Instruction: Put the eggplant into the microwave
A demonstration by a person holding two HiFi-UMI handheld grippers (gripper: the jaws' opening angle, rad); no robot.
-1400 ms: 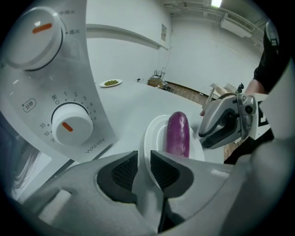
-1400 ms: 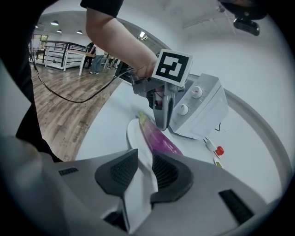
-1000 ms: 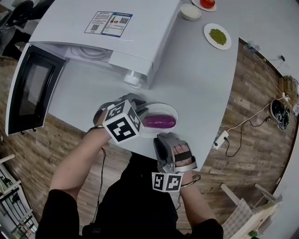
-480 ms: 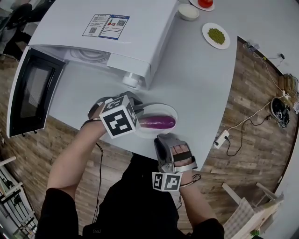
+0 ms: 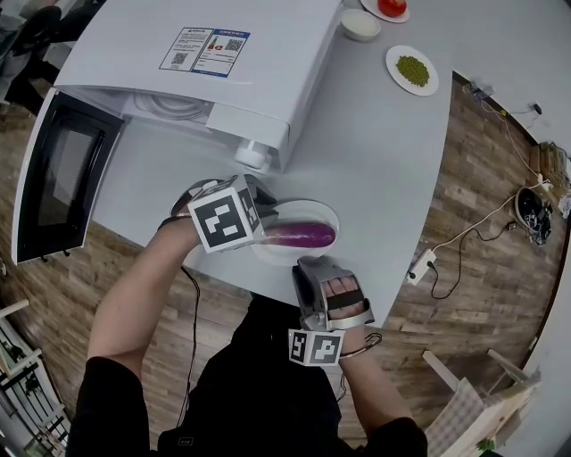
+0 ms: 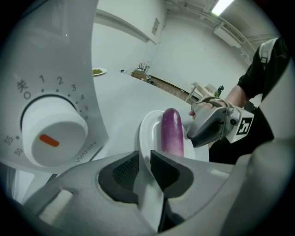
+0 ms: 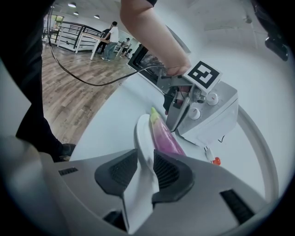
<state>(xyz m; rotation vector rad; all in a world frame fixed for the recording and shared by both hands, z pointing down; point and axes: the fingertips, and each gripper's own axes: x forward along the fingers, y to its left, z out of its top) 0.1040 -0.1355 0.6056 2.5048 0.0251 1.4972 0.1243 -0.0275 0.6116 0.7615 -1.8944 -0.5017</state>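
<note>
A purple eggplant [image 5: 302, 236] lies on a white plate [image 5: 326, 212] near the table's front edge, in front of the white microwave [image 5: 205, 80]. The microwave's door [image 5: 58, 183] hangs open to the left. My left gripper [image 5: 260, 223] is shut on the plate's left rim. My right gripper [image 5: 312, 263] is shut on its near rim. In the left gripper view the rim [image 6: 144, 152] sits between the pads, with the eggplant [image 6: 172, 133] beyond. The right gripper view shows the rim [image 7: 144, 152] pinched too, the eggplant [image 7: 163, 137] lying behind it.
The microwave's timer dial [image 6: 53, 138] is close on the left gripper's left. At the table's far end stand a plate of green food [image 5: 412, 70], a white bowl [image 5: 360, 22] and a plate with something red [image 5: 393, 7]. A power strip [image 5: 421, 263] lies on the wooden floor.
My left gripper has shifted a little up and left toward the microwave, still on the plate's rim. The plate and right gripper have hardly moved.
</note>
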